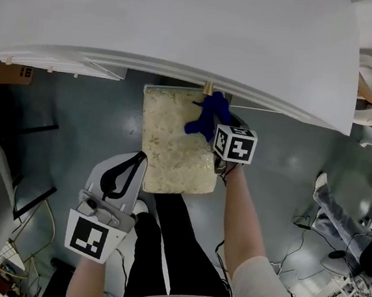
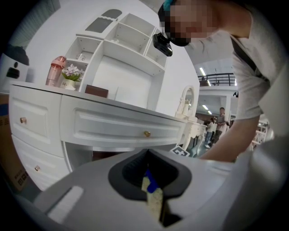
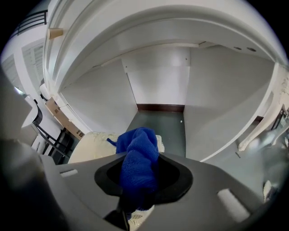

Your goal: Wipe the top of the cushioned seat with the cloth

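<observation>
Two grippers: the cloth (image 1: 206, 115) is being clamped by the jaws of the right gripper (image 1: 219, 134); the jaws of the left gripper (image 1: 131, 165) are being held together on nothing, near the seat's (image 1: 172, 151) near left corner.
Cloth place: it is being held bunched over the far right part of the seat top, seemingly touching it, just short of the table (image 1: 189, 28) edge.
Step judged: the far right corner is being wiped.
Doing it well: the bunch is best being pressed flatter and drawn toward the near edge in overlapping lanes, with the table edge being avoided.
Seat axis: the long side is being pointed from the person's legs toward the table, far short end under its edge.
</observation>
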The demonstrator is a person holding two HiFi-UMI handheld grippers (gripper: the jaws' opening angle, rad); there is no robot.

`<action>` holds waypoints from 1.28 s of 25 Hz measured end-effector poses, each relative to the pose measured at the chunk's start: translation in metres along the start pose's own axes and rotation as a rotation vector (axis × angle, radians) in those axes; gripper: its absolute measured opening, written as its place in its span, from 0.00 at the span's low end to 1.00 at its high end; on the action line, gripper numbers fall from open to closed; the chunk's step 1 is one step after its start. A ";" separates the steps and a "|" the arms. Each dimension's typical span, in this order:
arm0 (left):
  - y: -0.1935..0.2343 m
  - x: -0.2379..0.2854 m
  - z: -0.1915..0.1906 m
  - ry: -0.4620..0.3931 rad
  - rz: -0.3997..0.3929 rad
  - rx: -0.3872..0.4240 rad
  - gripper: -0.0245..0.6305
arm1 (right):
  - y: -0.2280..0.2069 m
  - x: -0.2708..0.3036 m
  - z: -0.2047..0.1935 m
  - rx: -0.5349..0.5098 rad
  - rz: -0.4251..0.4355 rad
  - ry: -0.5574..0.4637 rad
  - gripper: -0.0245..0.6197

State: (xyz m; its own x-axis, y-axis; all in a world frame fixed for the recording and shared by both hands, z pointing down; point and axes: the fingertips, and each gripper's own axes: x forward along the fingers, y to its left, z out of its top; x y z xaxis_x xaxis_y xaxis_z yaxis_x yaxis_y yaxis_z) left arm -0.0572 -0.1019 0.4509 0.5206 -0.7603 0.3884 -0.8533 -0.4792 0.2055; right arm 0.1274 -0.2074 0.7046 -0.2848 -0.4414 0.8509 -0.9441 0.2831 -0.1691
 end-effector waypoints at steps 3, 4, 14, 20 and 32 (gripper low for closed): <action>0.001 0.000 -0.001 -0.003 0.005 0.006 0.04 | 0.000 0.000 -0.001 -0.011 0.000 -0.003 0.22; 0.002 -0.001 -0.001 -0.004 0.008 0.005 0.04 | 0.000 0.000 -0.002 -0.014 0.002 -0.002 0.22; 0.005 -0.012 -0.002 -0.034 0.027 -0.023 0.02 | 0.005 -0.020 -0.039 -0.022 0.019 -0.004 0.22; 0.002 -0.020 -0.004 -0.030 0.020 -0.019 0.02 | 0.008 -0.031 -0.060 -0.020 0.016 -0.012 0.22; 0.008 -0.046 -0.014 -0.030 0.050 -0.034 0.02 | 0.045 -0.024 -0.053 -0.134 0.011 0.007 0.22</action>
State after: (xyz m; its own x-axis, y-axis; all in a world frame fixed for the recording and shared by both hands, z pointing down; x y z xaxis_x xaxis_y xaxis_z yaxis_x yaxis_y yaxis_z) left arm -0.0885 -0.0649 0.4471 0.4776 -0.7960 0.3719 -0.8785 -0.4256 0.2171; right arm 0.1006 -0.1384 0.7027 -0.2935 -0.4319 0.8528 -0.9101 0.3992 -0.1111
